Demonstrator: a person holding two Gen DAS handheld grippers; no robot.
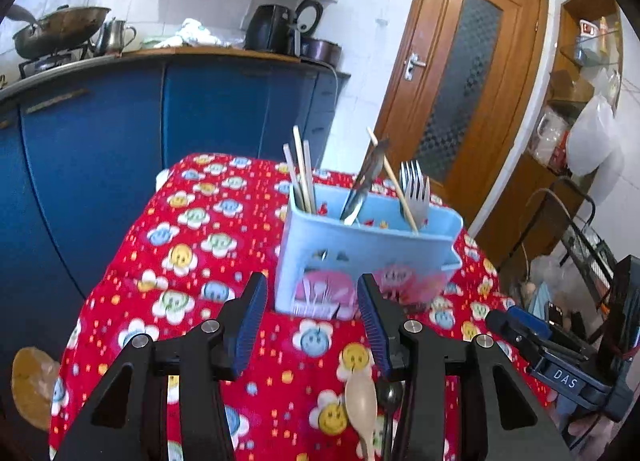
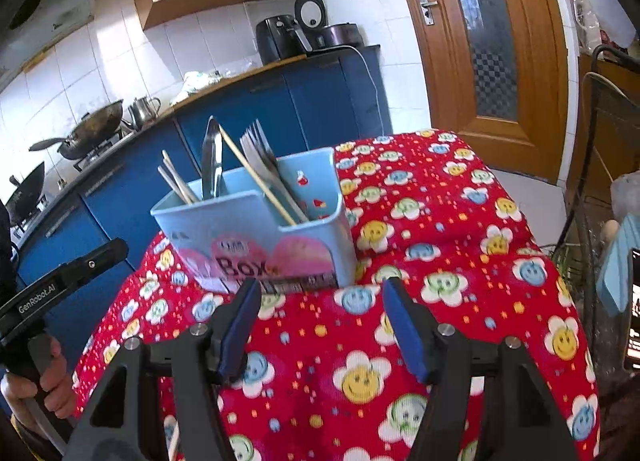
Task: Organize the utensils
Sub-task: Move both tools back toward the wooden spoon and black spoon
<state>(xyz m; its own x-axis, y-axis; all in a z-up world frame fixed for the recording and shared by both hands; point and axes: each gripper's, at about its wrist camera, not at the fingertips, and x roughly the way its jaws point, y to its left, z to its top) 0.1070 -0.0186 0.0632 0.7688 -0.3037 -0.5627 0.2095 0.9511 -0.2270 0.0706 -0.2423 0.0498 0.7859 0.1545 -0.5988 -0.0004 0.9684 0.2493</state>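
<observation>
Left claw (image 1: 312, 325) fills the bottom of its view, blue pads spread apart, nothing between them, only red cloth below. Beige spoon (image 1: 361, 407) lies on the cloth right under the claw's right-hand finger, bowl up toward the box, with a dark metal utensil (image 1: 390, 397) just beside it, partly hidden by the claw frame. Right claw (image 2: 322, 325) likewise gapes wide with nothing in it, above the flowered red tablecloth (image 2: 460, 221) covering the counter. Light blue utensil box (image 1: 360, 253) stands upright on the cloth just beyond both claws, touched by neither. Box has compartments: chopsticks (image 1: 300, 177) lean in the left one, a metal spoon (image 1: 366, 181) tilts handle-down in the middle, forks (image 1: 414, 191) stand tines-up in the right one, and a single loose chopstick (image 1: 394, 185) slants across the spoon and forks. Box front carries a pink picture and the word "Box" seen from the right wrist view. A hand (image 2: 44, 373) grips the left claw's handle at the left edge of the right wrist view. Thin wooden stick end (image 2: 174, 441) shows at the bottom there, unclear what it belongs to. Behind: blue cabinets (image 1: 120, 141), wok (image 1: 60, 29) on stove, kettle (image 1: 114, 35), wooden door (image 1: 460, 81).
</observation>
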